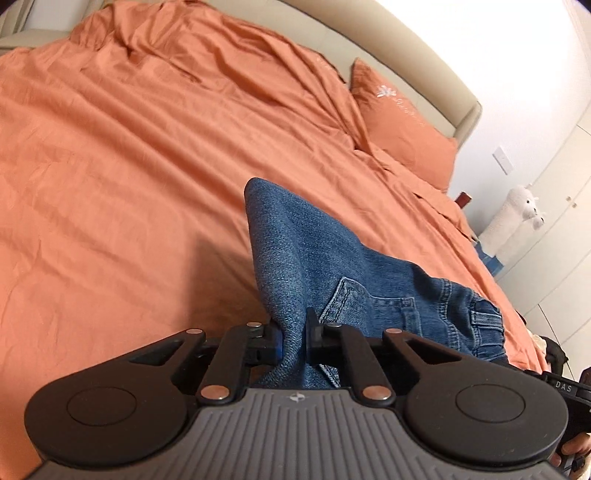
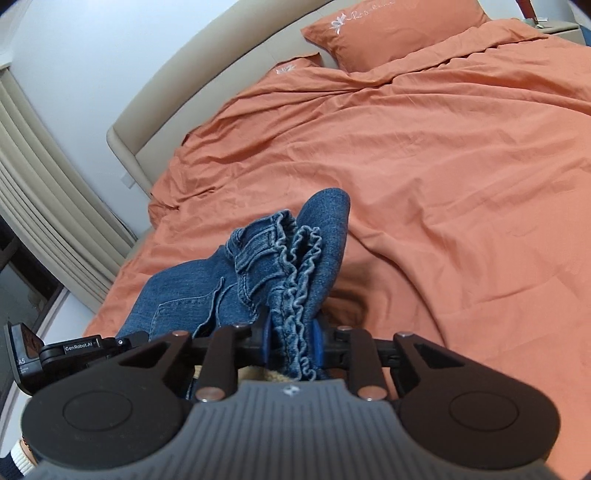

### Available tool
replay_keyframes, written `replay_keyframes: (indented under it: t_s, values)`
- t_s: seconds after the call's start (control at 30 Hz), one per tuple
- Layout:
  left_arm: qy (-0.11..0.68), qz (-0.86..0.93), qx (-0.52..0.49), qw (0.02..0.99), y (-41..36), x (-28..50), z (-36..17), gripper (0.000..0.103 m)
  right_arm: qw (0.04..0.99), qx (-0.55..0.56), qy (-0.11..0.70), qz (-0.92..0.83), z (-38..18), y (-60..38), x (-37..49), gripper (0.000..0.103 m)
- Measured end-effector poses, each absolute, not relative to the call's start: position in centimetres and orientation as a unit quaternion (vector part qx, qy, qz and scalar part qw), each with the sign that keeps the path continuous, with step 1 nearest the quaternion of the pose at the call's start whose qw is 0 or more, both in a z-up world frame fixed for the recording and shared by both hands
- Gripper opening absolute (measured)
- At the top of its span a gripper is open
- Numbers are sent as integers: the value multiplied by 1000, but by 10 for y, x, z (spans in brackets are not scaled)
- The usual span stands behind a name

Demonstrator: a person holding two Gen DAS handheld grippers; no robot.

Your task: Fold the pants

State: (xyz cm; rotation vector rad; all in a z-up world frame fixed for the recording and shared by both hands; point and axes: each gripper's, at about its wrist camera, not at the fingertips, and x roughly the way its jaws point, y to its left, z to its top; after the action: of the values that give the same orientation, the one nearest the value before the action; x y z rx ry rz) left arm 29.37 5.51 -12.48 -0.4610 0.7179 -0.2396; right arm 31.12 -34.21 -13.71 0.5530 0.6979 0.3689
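Blue denim pants (image 1: 332, 273) are held up over an orange bed. My left gripper (image 1: 295, 341) is shut on a fold of plain denim beside a back pocket (image 1: 365, 306). My right gripper (image 2: 293, 341) is shut on the ruffled elastic waistband (image 2: 295, 280) of the pants (image 2: 207, 291). The cloth bunches between the two grippers and rises in a peak ahead of each. The other gripper's body shows at the right edge of the left wrist view (image 1: 565, 387) and at the left edge of the right wrist view (image 2: 74, 350). The pant legs are hidden.
The orange duvet (image 1: 129, 166) covers the bed, wrinkled. Orange pillows (image 2: 399, 29) lie against a beige headboard (image 2: 207, 66). A white plush toy (image 1: 517, 214) and white cupboards stand past the bed's side. Curtains (image 2: 48, 177) hang by a window.
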Motion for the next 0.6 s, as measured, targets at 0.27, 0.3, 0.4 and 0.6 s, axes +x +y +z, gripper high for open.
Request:
replay_keyframes:
  t_s: [0.27, 0.3, 0.4, 0.6]
  values:
    - [356, -116, -206, 904, 58, 281, -99, 10, 886, 256, 336, 191, -111, -317, 283, 17]
    - [356, -116, -200, 905, 60, 277, -95, 10, 887, 251, 335, 193, -107, -313, 279, 17]
    - [356, -114, -192, 908, 70, 262, -80, 9, 891, 242, 325, 205, -90, -298, 264, 17]
    - [346, -110, -175, 915, 100, 231, -39, 9, 895, 229, 310, 224, -55, -262, 227, 16]
